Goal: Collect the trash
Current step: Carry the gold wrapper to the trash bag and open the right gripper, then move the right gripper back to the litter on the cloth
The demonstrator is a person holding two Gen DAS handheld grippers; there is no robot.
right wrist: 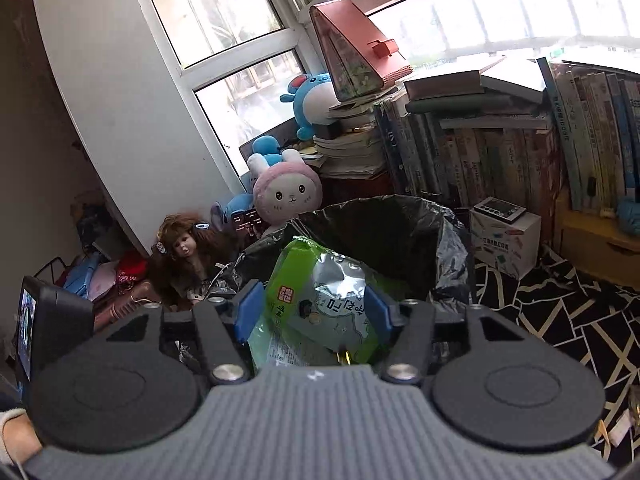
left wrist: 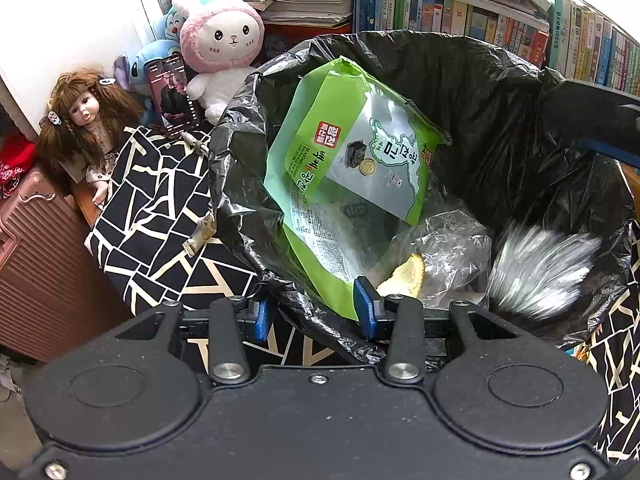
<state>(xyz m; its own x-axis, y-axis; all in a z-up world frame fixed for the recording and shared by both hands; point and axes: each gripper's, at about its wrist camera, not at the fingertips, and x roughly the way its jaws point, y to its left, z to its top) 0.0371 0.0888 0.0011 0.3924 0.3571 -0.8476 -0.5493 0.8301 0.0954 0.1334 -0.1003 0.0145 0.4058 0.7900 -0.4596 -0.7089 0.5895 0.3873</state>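
A black trash bag stands open on a black-and-cream patterned cloth. Inside it lie a green seaweed package, crumpled clear plastic and a yellow peel. A silvery item in the bag is blurred by motion. My left gripper is open, its fingers straddling the bag's near rim. The right gripper is open above the bag, with the green package seen between its fingers but not touched. A small beige wrapper lies on the cloth left of the bag.
A doll, a pink plush rabbit, blue plush toys and a phone crowd the left. Rows of books stand behind the bag. A white box sits right of the bag and a pink suitcase at far left.
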